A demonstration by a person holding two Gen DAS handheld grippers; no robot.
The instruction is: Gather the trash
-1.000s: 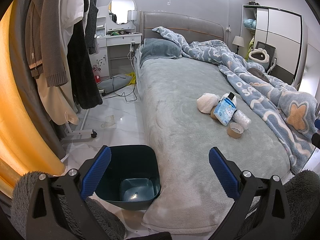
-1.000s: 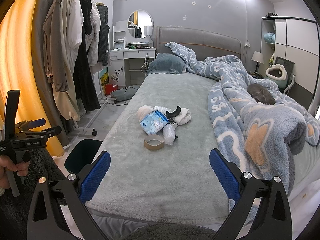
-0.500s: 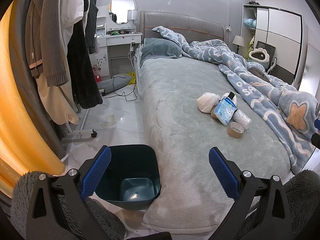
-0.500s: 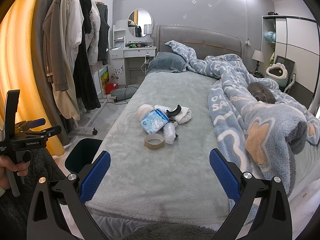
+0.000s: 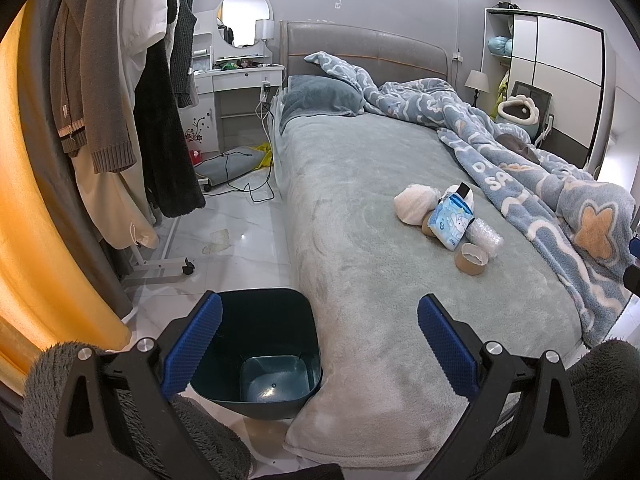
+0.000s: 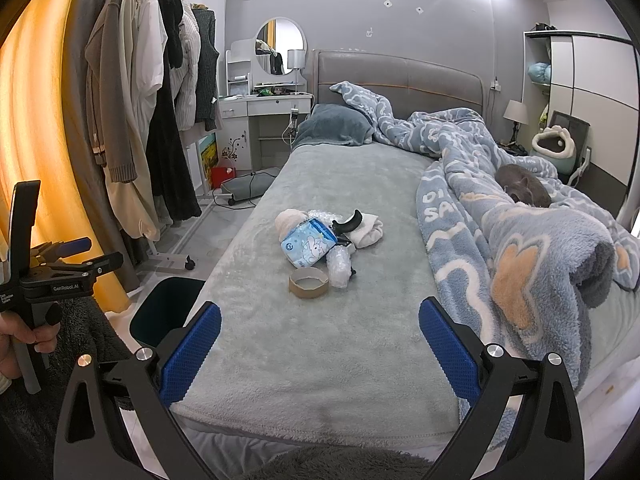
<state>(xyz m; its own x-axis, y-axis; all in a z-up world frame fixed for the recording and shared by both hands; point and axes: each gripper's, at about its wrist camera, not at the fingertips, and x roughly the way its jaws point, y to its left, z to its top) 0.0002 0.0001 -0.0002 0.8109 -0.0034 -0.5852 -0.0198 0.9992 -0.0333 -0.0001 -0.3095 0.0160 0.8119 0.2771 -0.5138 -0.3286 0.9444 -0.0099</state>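
A small heap of trash lies mid-bed: a brown tape roll (image 6: 309, 283), a blue tissue pack (image 6: 307, 242), a bubble-wrap wad (image 6: 338, 267), a white crumpled ball (image 6: 289, 220) and a black curved piece (image 6: 349, 223). From the left wrist I see the same tape roll (image 5: 471, 259) and tissue pack (image 5: 451, 222). A dark teal bin (image 5: 264, 350) stands on the floor by the bed's near-left corner, with nothing in it. My left gripper (image 5: 318, 344) hangs open over bin and bed corner. My right gripper (image 6: 320, 350) is open above the bed's foot, well short of the heap.
A blue patterned blanket (image 6: 516, 240) is bunched on the bed's right, with a grey cat (image 6: 524, 190) lying on it. A clothes rack (image 5: 132, 92) on wheels stands left of the bed. Cables (image 5: 248, 184) trail on the floor by a white dresser (image 5: 240, 92).
The right gripper's view has edged slightly forward and up toward the bed. The left gripper has held still.
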